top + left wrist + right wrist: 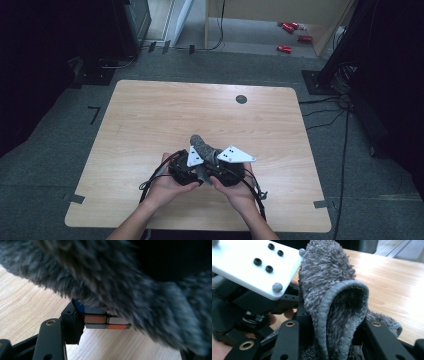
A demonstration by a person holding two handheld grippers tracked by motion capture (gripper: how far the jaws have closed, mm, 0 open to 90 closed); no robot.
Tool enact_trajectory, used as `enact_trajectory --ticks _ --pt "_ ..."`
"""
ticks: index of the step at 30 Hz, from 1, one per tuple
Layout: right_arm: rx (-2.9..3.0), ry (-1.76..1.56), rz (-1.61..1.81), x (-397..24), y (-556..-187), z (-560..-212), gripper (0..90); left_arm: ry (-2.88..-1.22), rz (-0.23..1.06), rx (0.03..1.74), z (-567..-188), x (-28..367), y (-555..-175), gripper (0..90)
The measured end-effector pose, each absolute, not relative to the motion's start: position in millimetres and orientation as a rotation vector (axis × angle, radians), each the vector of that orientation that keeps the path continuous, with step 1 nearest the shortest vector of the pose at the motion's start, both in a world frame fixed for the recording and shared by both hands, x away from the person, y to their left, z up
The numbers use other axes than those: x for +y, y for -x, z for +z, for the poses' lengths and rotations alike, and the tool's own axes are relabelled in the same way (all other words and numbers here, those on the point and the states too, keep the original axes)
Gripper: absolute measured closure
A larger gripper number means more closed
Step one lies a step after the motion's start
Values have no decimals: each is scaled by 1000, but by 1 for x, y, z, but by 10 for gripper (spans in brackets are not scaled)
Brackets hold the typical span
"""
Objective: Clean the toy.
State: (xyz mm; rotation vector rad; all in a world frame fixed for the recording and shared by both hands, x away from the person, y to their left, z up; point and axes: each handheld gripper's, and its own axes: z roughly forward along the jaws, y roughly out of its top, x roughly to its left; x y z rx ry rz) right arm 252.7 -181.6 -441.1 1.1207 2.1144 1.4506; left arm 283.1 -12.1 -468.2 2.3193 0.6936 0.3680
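The left gripper (197,172) is clenched: in its own view a jaw clamps a small cube (105,321) with blue, orange, white and black tiles, held just above the table (22,310), and a grey fluffy cloth (120,282) hangs over the cube's top and drapes across most of that view. No lettering can be read on the cube's tiles.

The right gripper (329,340) is grasping the cloth (332,302): its 2 jaws stand on either side of a bunched fold, with the stitched hem looping up between them and the pile rising above. Just beside that fold, in the right gripper view, sits the left gripper's white plate (254,265), bearing 4 black screw holes and grey knobs at its corners; it carries no writing.

From the high view both hands meet near the front middle of the table (150,115), the grippers close together, the right gripper (215,172) touching the cloth (202,146), which stands up between the 2 plates. A dark round cap (241,99) sits in the tabletop near the far edge. On the floor beyond lie some red objects (290,35), too small to read.
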Motion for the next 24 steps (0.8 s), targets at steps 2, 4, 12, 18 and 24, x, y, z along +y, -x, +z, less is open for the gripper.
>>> enact_trajectory --ticks 2,4,12,18,24 --pt "2097 -1138 1462 -187 -255 -441 637 -2298 329 700 -468 -9 -284 351" --pt "2062 -1172 1446 -194 -258 -441 638 -2289 319 707 -468 -7 -285 351" --pt "2065 -1188 1417 -197 -252 -446 648 -2313 344 713 -472 -7 -284 351" --pt "2080 -1153 1411 -185 -247 -447 645 -2322 355 677 -473 -11 -280 352" --pt "2010 -1261 1436 -204 -254 -446 646 -2288 322 670 -471 -6 -282 352"
